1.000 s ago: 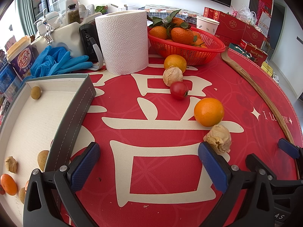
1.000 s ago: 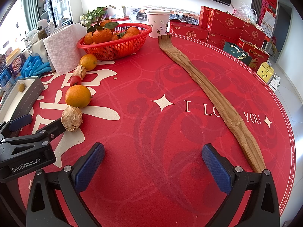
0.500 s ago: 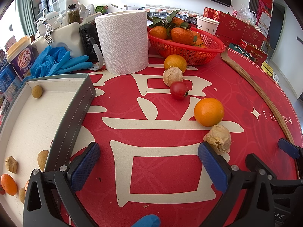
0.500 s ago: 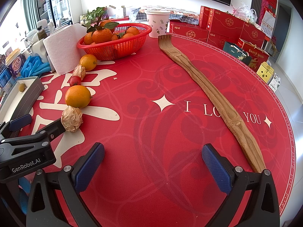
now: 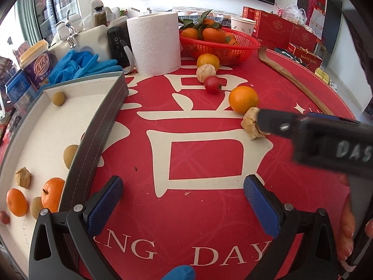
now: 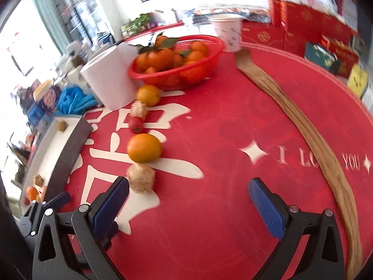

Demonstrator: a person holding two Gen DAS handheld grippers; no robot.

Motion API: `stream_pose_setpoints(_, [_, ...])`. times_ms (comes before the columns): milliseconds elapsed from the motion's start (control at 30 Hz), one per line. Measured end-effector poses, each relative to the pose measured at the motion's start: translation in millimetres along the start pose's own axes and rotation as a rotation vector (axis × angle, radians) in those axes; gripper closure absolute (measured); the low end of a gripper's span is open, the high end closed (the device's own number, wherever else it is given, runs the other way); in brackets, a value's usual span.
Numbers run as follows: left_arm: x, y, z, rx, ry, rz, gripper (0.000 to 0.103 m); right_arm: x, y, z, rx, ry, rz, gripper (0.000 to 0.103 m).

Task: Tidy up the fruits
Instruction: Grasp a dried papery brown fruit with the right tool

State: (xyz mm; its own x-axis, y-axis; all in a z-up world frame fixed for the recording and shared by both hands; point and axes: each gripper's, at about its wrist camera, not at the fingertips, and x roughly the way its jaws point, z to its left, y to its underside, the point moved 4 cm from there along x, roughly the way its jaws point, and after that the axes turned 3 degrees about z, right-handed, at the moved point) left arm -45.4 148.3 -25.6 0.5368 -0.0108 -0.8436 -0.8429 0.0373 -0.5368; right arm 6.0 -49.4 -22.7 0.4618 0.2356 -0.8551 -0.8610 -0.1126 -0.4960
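Observation:
Loose fruit lies in a row on the red mat: a papery husk fruit (image 6: pixel 141 177), an orange (image 6: pixel 144 148), a cherry tomato (image 6: pixel 136 125), a second husk fruit (image 6: pixel 138 109) and a small orange (image 6: pixel 148 95). My right gripper (image 6: pixel 188 201) is open, its left pad just beside the near husk fruit (image 5: pixel 250 126). My left gripper (image 5: pixel 184 206) is open and empty over the mat. A grey tray (image 5: pixel 98 126) on the left holds several small fruits.
A red basket (image 5: pixel 221 46) of oranges and a paper roll (image 5: pixel 155 43) stand at the back. Blue gloves (image 5: pixel 81 66) and cartons lie behind the tray. A long wooden back-scratcher (image 6: pixel 300 128) runs down the right. Red boxes (image 6: pixel 310 23) line the far edge.
My right gripper has swung left and forward toward the near husk fruit. My left gripper has pulled back and risen. Both stayed open.

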Motion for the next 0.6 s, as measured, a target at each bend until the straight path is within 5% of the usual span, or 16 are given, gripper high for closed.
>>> stream_pose_setpoints(100, [0,0,1,0.000,0.001,0.000,0.000,14,-3,19,-0.048,-0.009,0.026,0.004])
stream_pose_setpoints(133, [0,0,0,0.000,0.001,0.000,0.000,17,-3,22,-0.060,0.013,0.025,0.013])
stream_pose_setpoints(200, [-1,0,1,0.000,0.001,0.000,0.000,21,-4,25,-0.100,0.099,0.014,0.037])
stream_pose_setpoints(267, [-1,0,1,0.000,0.001,0.000,0.000,21,-2,26,-0.133,0.129,0.008,0.077])
stream_pose_setpoints(600, [-5,-7,-13,0.017,0.025,0.020,0.000,-19,28,-53,0.052,0.061,-0.045,0.078])
